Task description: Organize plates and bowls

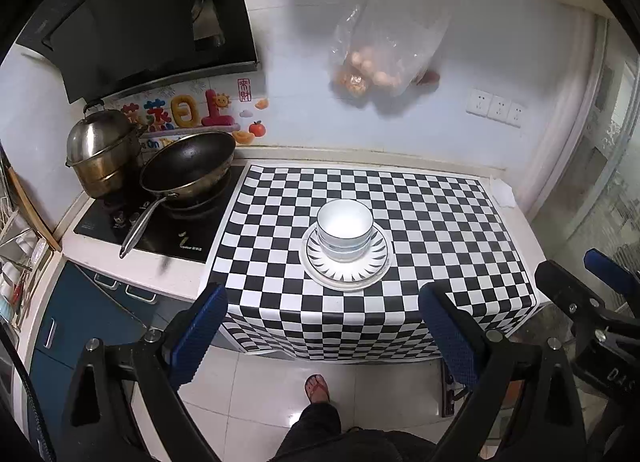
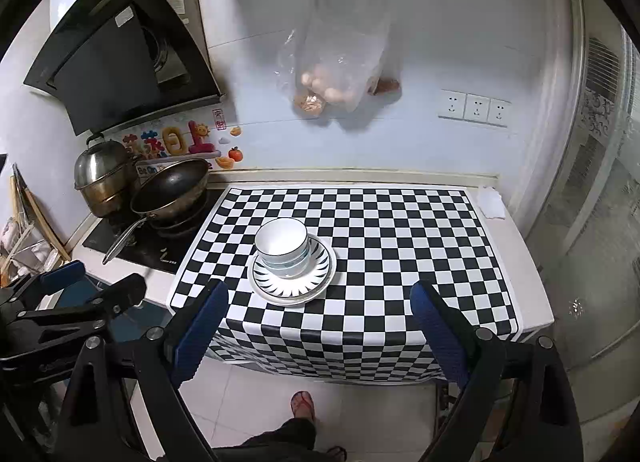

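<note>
A stack of white bowls sits upright in the middle of a stack of plates on the table, which is covered by a black-and-white checkered cloth. The bowls are nested one inside another, rims up, each with a thin dark line near the rim; the top bowl is empty. The top plate is white with a ring of black pointed marks around its rim, and the edge of a plain white plate shows beneath it. The whole stack stands near the middle of the table, somewhat closer to its front edge and left side than to its back edge.
</note>
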Motion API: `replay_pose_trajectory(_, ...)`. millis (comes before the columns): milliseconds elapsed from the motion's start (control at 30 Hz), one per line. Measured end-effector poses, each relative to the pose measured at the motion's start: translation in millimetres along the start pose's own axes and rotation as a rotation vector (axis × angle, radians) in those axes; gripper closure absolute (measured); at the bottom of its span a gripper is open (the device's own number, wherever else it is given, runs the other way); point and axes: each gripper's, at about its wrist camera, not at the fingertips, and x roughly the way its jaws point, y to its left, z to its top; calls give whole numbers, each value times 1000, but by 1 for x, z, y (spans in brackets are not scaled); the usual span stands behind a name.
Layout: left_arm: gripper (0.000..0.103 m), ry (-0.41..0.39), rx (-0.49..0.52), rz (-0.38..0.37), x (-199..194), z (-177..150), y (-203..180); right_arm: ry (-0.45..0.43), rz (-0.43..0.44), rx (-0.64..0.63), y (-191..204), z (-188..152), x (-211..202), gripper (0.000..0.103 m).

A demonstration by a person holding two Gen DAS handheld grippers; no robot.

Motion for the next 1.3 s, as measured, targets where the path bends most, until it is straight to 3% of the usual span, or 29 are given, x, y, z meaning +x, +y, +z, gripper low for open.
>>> replay_pose_trajectory(1300,5,-25,18,23,6,12,-9,-33,-99,29,-25,15,11,8)
